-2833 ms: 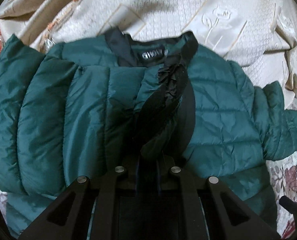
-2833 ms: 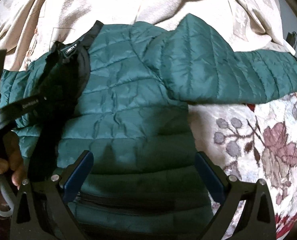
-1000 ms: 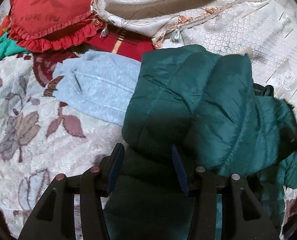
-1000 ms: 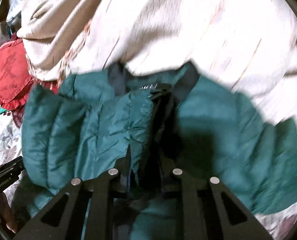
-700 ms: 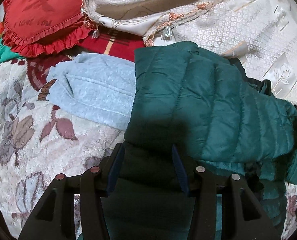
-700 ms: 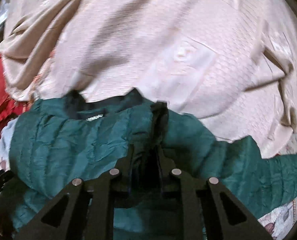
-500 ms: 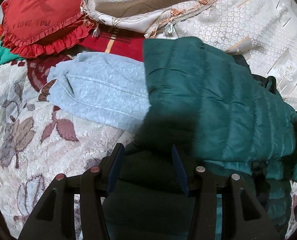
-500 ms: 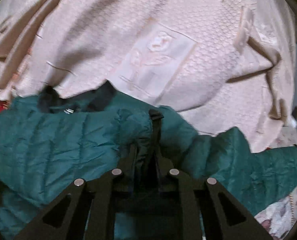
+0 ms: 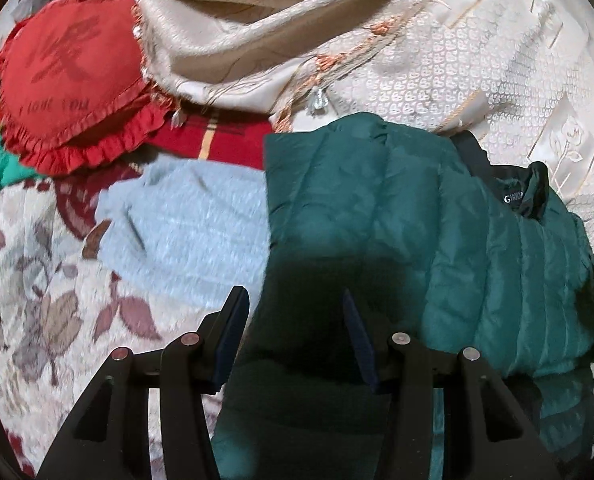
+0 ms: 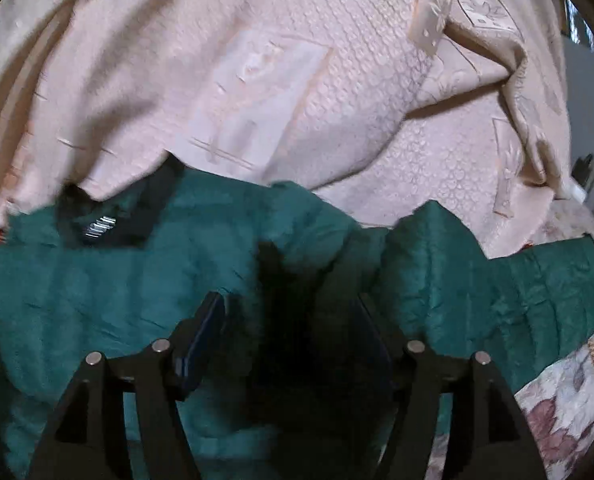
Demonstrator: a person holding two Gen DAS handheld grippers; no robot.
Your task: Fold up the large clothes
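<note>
Floral bedspread [image 9: 37,300] lay under a quilted green jacket [image 9: 377,208] beside fuzzy blue fabric [image 9: 185,216], both the left gripper [image 9: 295,328] and the right gripper [image 10: 293,332] spread.

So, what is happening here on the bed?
A person with two handheld claws is folding a green puffer jacket on a floral bedspread. The left claw and right claw are both open over the jacket, holding nothing. One sleeve lies stretched out to the right. A light blue garment lies beside the jacket.

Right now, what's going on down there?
Left gripper open. Right gripper open. Green quilted puffer jacket partly folded. Light blue fleece garment beside it.
</note>
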